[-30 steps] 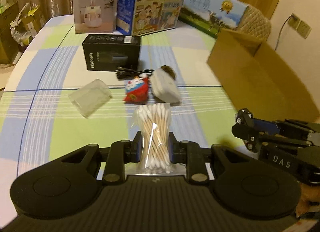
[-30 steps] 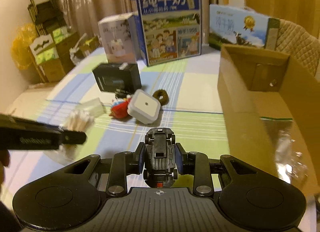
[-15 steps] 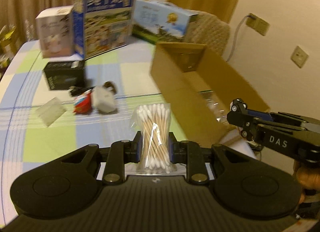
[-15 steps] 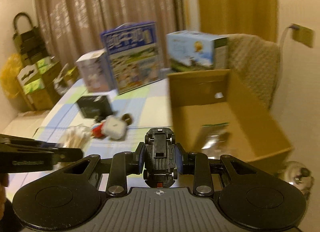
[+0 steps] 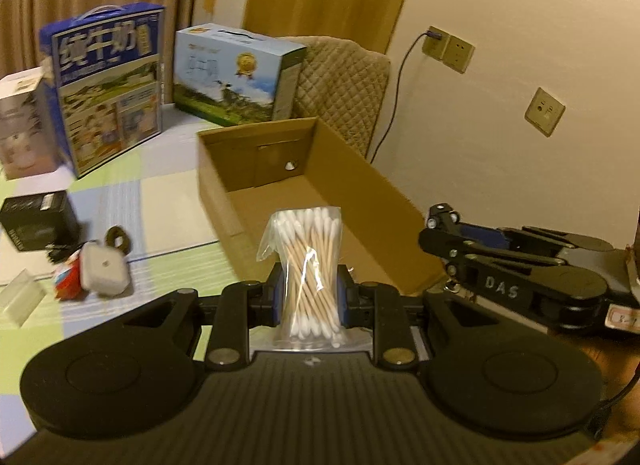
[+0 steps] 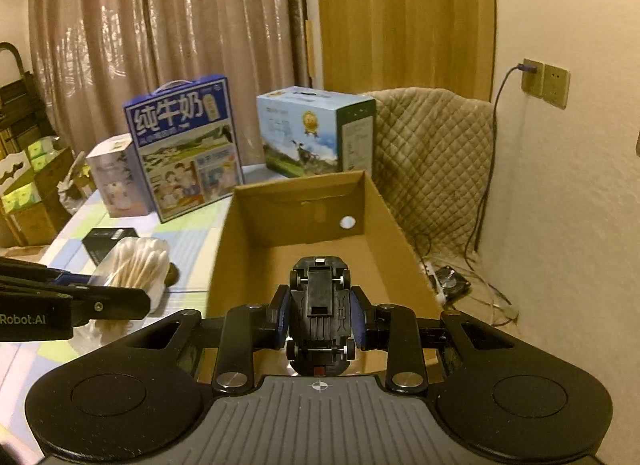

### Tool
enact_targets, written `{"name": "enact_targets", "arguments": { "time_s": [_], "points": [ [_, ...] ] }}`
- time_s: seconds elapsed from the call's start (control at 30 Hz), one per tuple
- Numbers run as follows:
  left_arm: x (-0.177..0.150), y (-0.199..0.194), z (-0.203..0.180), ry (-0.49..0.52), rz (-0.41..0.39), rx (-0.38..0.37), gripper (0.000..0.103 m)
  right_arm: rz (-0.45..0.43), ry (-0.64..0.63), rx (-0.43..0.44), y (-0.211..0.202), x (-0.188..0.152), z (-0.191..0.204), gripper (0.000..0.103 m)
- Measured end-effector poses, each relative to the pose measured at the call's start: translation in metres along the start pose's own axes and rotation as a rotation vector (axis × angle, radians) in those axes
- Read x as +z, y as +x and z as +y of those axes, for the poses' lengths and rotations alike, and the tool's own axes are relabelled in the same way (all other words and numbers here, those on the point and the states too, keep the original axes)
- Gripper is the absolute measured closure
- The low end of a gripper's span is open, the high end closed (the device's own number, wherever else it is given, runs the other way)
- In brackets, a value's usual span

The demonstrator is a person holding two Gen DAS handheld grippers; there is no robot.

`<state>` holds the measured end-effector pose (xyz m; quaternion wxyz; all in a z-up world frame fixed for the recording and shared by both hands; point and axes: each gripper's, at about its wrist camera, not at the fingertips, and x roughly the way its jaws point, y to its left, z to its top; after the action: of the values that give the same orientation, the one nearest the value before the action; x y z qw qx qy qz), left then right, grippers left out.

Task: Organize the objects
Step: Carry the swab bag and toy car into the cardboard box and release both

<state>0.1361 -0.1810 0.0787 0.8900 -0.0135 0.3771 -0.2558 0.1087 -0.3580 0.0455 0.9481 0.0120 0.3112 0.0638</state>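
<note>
Left gripper (image 5: 310,297) had its jaws clamped on a bag of cotton swabs (image 5: 306,265); right gripper (image 6: 320,313) pinched a black toy car (image 6: 320,305), underside up. Both hung near the front edge of the open cardboard box (image 5: 352,169), at the table's right edge. Best approach, imo: carry each past the near wall, lower inside, then release w/o dropping from height. The box floor near the front was hidden behind swabs & car; leftover items at the table's left were blurred.
</note>
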Motion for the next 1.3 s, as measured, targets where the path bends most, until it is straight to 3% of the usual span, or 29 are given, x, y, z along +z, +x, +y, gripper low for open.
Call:
{"name": "enact_targets", "arguments": {
  "time_s": [0.27,0.4,0.43,0.47,0.5,1.0,1.07,1.1,1.13,1.3],
  "points": [
    [0.013,0.041,-0.015,0.019,0.032,-0.023,0.083,0.012,0.040,-0.018,0.021,0.005,-0.032,0.076],
    [0.019,0.055,-0.015,0.006,0.009,-0.041,0.080,0.017,0.057,-0.017,0.030,0.007,-0.042,0.076],
    [0.021,0.058,-0.015,0.005,0.003,-0.031,0.073,0.018,0.066,-0.016,0.032,0.007,-0.045,0.075],
    [0.023,0.061,-0.014,0.002,0.005,-0.021,0.059,0.019,0.071,-0.015,0.033,0.007,-0.046,0.075],
    [0.024,0.062,-0.012,-0.001,0.004,-0.013,0.056,0.021,0.076,-0.012,0.034,0.006,-0.047,0.075],
    [0.008,0.021,0.032,-0.063,-0.053,0.072,0.051,0.006,0.093,0.060,0.040,0.012,-0.033,0.075],
    [0.006,0.017,0.037,-0.073,-0.057,0.077,0.048,-0.008,0.102,0.070,0.040,0.013,-0.031,0.063],
    [0.005,0.014,0.040,-0.075,-0.059,0.083,0.048,-0.022,0.105,0.070,0.037,0.014,-0.030,0.049],
    [0.004,0.011,0.042,-0.077,-0.062,0.087,0.048,-0.036,0.110,0.074,0.035,0.014,-0.029,0.045],
    [-0.007,-0.005,0.057,-0.087,-0.074,0.108,0.044,-0.042,0.121,0.064,0.023,0.013,-0.025,0.044]
  ]
}}
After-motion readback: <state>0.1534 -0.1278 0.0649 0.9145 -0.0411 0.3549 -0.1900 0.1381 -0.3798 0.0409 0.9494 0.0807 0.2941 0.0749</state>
